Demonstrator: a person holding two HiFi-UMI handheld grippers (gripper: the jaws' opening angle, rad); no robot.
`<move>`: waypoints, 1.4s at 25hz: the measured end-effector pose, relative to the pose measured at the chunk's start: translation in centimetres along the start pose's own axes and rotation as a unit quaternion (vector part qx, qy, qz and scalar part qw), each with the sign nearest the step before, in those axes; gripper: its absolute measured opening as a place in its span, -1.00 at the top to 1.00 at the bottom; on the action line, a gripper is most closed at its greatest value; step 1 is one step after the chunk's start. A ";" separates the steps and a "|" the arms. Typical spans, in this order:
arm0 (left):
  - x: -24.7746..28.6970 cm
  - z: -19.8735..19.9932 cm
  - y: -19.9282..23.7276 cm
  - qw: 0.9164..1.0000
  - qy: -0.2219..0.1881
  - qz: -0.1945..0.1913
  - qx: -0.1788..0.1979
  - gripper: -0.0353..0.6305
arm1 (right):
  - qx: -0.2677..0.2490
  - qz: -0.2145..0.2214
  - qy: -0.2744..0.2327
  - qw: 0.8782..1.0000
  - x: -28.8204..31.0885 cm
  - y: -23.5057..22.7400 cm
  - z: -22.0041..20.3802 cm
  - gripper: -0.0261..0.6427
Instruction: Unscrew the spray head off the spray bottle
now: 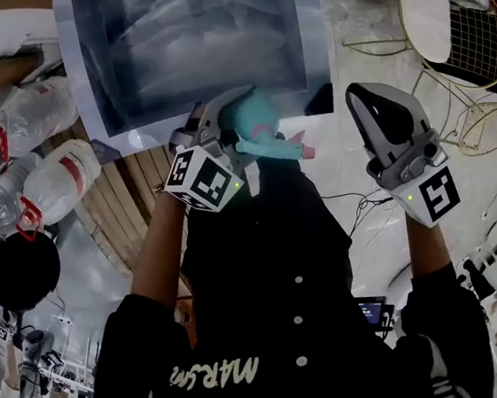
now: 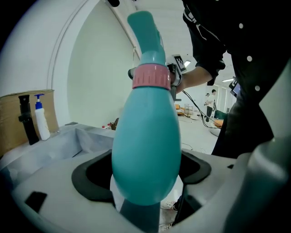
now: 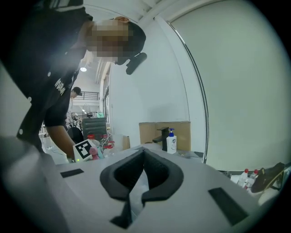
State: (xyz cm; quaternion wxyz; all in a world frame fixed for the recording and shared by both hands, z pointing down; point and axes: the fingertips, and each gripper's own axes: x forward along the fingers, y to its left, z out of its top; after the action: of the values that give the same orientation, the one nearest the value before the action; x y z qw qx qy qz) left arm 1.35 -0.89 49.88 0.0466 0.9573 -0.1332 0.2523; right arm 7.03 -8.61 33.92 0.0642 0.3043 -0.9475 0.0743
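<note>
A teal spray bottle [image 1: 257, 117] with a pink collar [image 2: 151, 76] and a teal spray head [image 2: 145, 27] fills the middle of the left gripper view. Its round body [image 2: 145, 150] sits between the wide-spread jaws of my left gripper [image 2: 145, 170], and dark gaps show beside it at the pads [image 2: 91, 175]. In the head view my left gripper [image 1: 238, 106] reaches around the bottle by the grey sheet's near edge. My right gripper [image 1: 366, 95] is off to the right, shut and empty [image 3: 143, 159]. It sees the left gripper's marker cube [image 3: 84, 150].
A grey sheet [image 1: 195, 39] covers the table ahead. Clear plastic bottles with red caps [image 1: 49, 172] lie at the left. A gold wire chair [image 1: 461, 27] stands at the far right. A cardboard box [image 3: 154, 129] with a white pump bottle [image 3: 171, 142] sits beyond.
</note>
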 end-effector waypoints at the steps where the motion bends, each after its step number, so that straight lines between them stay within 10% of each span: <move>1: 0.2 -0.1 0.1 1.000 0.001 0.000 0.003 -0.32 | 0.002 0.004 -0.001 1.000 0.1 0.1 -0.2 0.89; 10: 0.1 0.2 0.3 1.000 -0.002 -0.012 0.009 -0.32 | 0.014 0.127 -0.028 0.991 0.5 2.7 2.4 0.86; 15: 0.0 0.2 0.2 1.000 -0.004 -0.015 0.013 -0.32 | -0.011 0.255 -0.003 0.967 0.6 7.0 3.1 0.28; 20: -0.1 0.2 0.3 1.000 -0.003 -0.016 0.016 -0.32 | -0.067 0.283 0.039 0.956 1.9 9.7 0.5 0.02; 35: 0.0 0.5 0.2 0.999 -0.002 -0.022 0.027 -0.32 | -0.128 0.318 0.063 0.937 5.3 13.0 -3.6 0.46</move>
State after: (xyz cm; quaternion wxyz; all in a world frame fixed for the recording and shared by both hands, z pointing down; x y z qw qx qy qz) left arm 1.55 -1.14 49.49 0.0263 0.9613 -0.1056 0.2532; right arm -4.58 -0.55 37.01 0.1353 -0.0292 -0.9903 -0.0121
